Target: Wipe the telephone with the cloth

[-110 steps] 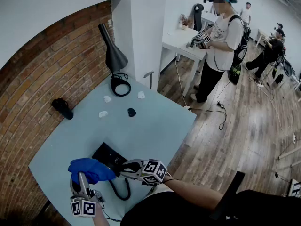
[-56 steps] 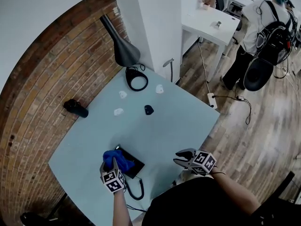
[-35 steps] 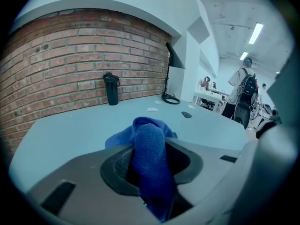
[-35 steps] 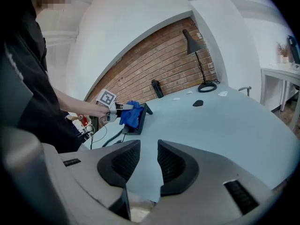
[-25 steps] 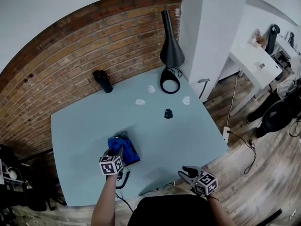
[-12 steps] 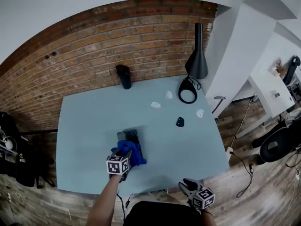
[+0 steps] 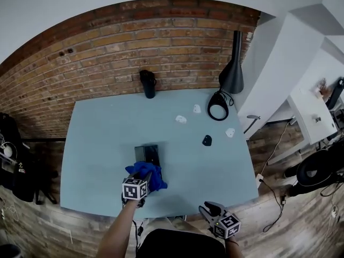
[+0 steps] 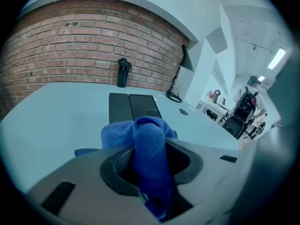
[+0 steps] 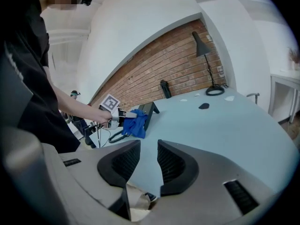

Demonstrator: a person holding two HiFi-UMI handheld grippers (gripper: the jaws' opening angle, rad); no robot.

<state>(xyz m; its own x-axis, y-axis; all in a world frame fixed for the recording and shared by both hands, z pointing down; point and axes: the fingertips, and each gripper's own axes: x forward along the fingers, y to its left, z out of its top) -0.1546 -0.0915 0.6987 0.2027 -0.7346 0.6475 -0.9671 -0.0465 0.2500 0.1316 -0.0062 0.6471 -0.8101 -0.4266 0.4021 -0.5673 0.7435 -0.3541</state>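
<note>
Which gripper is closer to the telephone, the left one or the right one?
Left. The left gripper, holding the cloth, is at the telephone's near end; the right gripper hangs open at the table's front edge, well apart.

The telephone [image 7: 147, 154] is set at the middle of the table [image 7: 97, 144], the cloth [image 7: 153, 177] held over its near end by the left gripper [image 7: 141, 180]. A bottle [image 7: 148, 84] is stood behind it, a lamp [image 7: 231, 71] at the far right.

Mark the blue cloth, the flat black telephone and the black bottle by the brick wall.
blue cloth [image 7: 153, 176]: head view, middle of its bunched folds.
flat black telephone [image 7: 146, 153]: head view, its uncovered top face.
black bottle [image 7: 148, 86]: head view, middle of its body.
</note>
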